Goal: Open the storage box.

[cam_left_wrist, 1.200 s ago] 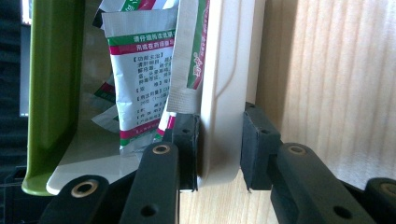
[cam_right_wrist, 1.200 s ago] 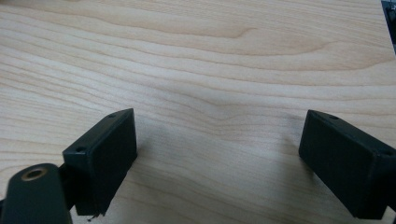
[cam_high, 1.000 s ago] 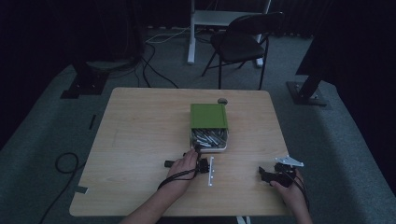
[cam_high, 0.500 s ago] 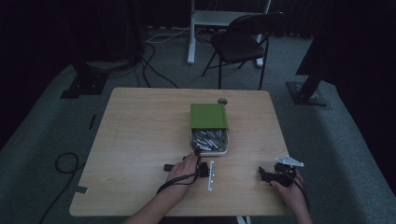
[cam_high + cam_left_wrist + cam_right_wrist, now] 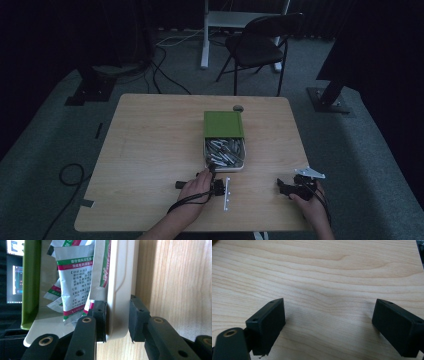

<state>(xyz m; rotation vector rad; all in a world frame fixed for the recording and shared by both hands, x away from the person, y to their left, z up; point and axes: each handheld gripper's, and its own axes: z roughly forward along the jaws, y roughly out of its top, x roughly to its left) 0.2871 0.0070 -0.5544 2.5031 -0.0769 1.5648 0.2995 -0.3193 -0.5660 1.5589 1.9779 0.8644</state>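
Cream plastic forms the box (image 5: 225, 167), which sits near the middle of the table (image 5: 150, 150), its green lid (image 5: 223, 123) slid back over the far half. The open near half is packed with sachets (image 5: 226, 151), lying loosely across each other. In the left gripper view the sachets (image 5: 75, 285) are white with green and magenta bands and small print, leaning against the inside of the box wall (image 5: 120, 290).

The left gripper (image 5: 214, 176) is clamped on that wall at the box's near corner: one pad inside among the sachets, the other outside against the wood.

The right gripper (image 5: 287, 187) rests well to the right of the box, near the table's front edge, jaws spread wide over bare wood and holding nothing.
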